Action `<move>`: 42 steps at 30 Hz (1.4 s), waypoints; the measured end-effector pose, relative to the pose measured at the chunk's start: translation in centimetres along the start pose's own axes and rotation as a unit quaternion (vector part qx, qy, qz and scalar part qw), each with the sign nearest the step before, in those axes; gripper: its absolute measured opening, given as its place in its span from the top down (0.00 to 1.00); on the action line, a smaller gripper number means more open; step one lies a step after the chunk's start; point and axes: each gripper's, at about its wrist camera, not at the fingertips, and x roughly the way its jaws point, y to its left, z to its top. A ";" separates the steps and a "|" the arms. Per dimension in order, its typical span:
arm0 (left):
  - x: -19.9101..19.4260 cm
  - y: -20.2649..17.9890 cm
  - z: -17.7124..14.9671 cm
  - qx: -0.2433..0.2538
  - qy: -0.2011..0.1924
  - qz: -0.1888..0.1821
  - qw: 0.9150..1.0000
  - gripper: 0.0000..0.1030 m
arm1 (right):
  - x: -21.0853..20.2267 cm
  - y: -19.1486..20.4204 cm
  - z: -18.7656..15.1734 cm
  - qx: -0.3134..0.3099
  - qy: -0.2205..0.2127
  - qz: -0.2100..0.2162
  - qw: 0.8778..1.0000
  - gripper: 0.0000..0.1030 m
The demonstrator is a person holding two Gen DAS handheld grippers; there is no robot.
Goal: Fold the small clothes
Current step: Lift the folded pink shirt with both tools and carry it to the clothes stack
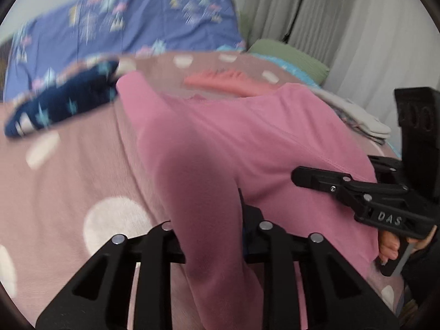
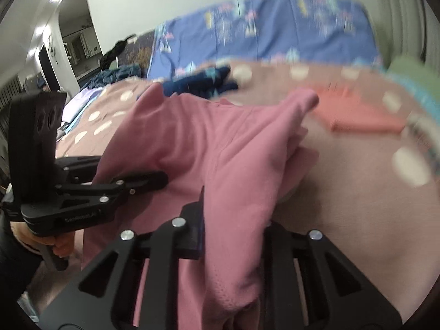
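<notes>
A pink garment (image 1: 220, 143) is stretched over the dotted pink bedspread (image 1: 68, 165), held up at its near edge. My left gripper (image 1: 211, 220) is shut on its left near corner; the cloth drapes over the fingers and hides the tips. My right gripper (image 2: 233, 220) is shut on the right near corner of the same pink garment (image 2: 209, 143). The right gripper also shows in the left wrist view (image 1: 299, 176), and the left gripper in the right wrist view (image 2: 162, 178). Both views are blurred.
A folded coral garment (image 1: 225, 81) lies beyond the pink one, also in the right wrist view (image 2: 357, 118). A dark blue patterned cloth (image 1: 60, 104) lies at the far left. A purple patterned pillow (image 1: 123, 24), a green pillow (image 1: 288, 57) and pale folded clothes (image 1: 354, 115) stand behind.
</notes>
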 end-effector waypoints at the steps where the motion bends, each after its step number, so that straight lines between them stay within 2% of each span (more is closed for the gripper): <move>1: -1.5 -1.1 0.6 0.016 -0.017 0.007 1.000 0.77 | -1.3 0.4 0.2 -0.008 -0.015 -0.009 1.000 0.83; 7: -6.5 -6.9 3.9 0.075 -0.083 -0.006 0.994 0.77 | -9.6 -0.6 1.4 -0.012 -0.092 -0.044 0.995 0.83; 11: -6.7 -10.9 5.8 0.108 -0.095 -0.026 0.989 0.77 | -13.4 -3.2 1.2 0.002 -0.115 -0.078 0.990 0.83; 17: -3.5 -18.7 10.3 0.178 -0.091 -0.051 0.978 0.77 | -17.3 -9.4 1.5 0.030 -0.132 -0.145 0.980 0.83; 23: 1.4 -25.7 15.9 0.226 -0.097 -0.069 0.967 0.76 | -19.6 -16.7 3.5 0.053 -0.140 -0.223 0.963 0.83; 26: 3.8 -28.5 18.6 0.235 -0.109 -0.074 0.963 0.76 | -20.0 -20.3 5.0 0.058 -0.142 -0.265 0.952 0.83; 29: 5.6 -30.2 20.2 0.241 -0.119 -0.080 0.960 0.76 | -20.0 -23.1 6.2 0.063 -0.141 -0.291 0.944 0.83; 34: 9.0 -33.1 22.8 0.274 -0.125 -0.064 0.951 0.75 | -18.4 -26.0 7.5 0.062 -0.136 -0.334 0.931 0.83; 37: 11.4 -34.6 24.5 0.276 -0.122 -0.046 0.952 0.69 | -17.4 -27.8 8.0 0.072 -0.133 -0.353 0.923 0.83; 38: 12.1 -34.8 24.8 0.271 -0.121 -0.038 0.954 0.59 | -16.8 -29.0 8.1 0.080 -0.127 -0.362 0.920 0.83; 39: 13.0 -34.9 25.2 0.266 -0.120 -0.026 0.956 0.43 | -16.4 -30.2 8.3 0.088 -0.122 -0.371 0.917 0.83; 40: 14.2 -34.8 25.5 0.260 -0.128 0.006 0.957 0.34 | -15.7 -31.4 8.0 0.098 -0.113 -0.378 0.913 0.80; 41: 15.2 -34.9 25.6 0.255 -0.131 0.035 0.957 0.21 | -15.1 -32.4 7.8 0.107 -0.102 -0.385 0.911 0.71; 42: 16.6 -34.4 25.4 0.249 -0.124 0.058 0.959 0.20 | -13.4 -34.4 7.0 0.125 -0.066 -0.403 0.904 0.32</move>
